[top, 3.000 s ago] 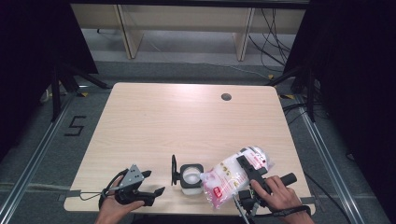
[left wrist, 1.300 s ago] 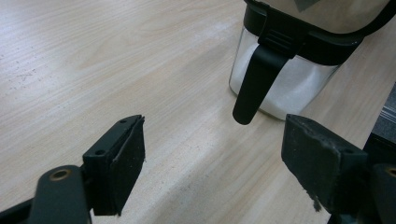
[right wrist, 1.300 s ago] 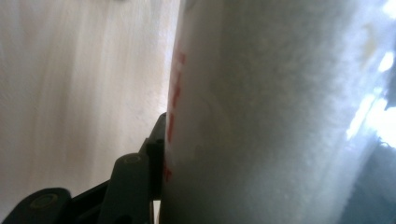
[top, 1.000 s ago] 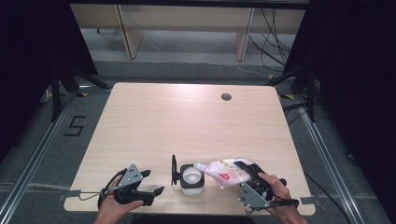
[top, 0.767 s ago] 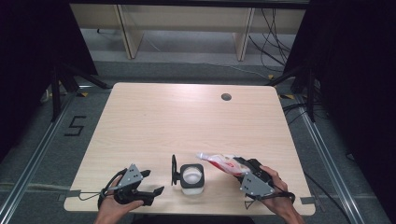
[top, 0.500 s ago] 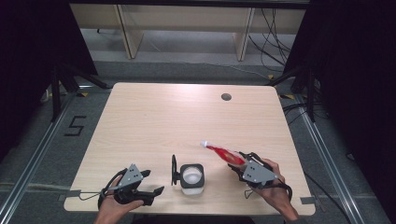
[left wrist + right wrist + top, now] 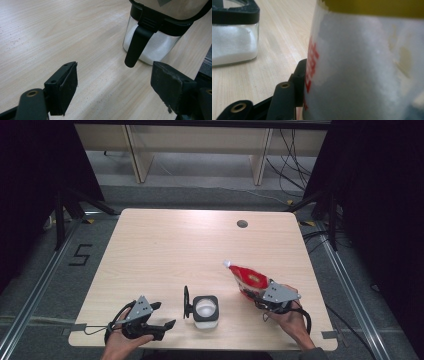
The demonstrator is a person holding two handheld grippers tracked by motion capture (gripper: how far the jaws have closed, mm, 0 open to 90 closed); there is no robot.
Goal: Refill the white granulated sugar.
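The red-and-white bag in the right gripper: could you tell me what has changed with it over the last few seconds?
The right gripper, still clamped on the bag, has swung it from over the open jar out to the right. The jar and the open left gripper stayed put.

light: bright tabletop, dark surroundings | blur: close bag point(image 7: 367, 65) unfocused

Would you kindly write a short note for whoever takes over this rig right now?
Left tool: open, holding nothing, near the table's front edge, beside the jar.
Right tool: shut on the red-and-white bag of white powder, held to the right of the jar.
Jar: upright near the front edge, lid swung open, white powder inside.
Done: jar opened, bag gripped.
Left, probably: set the bag down, close the lid.
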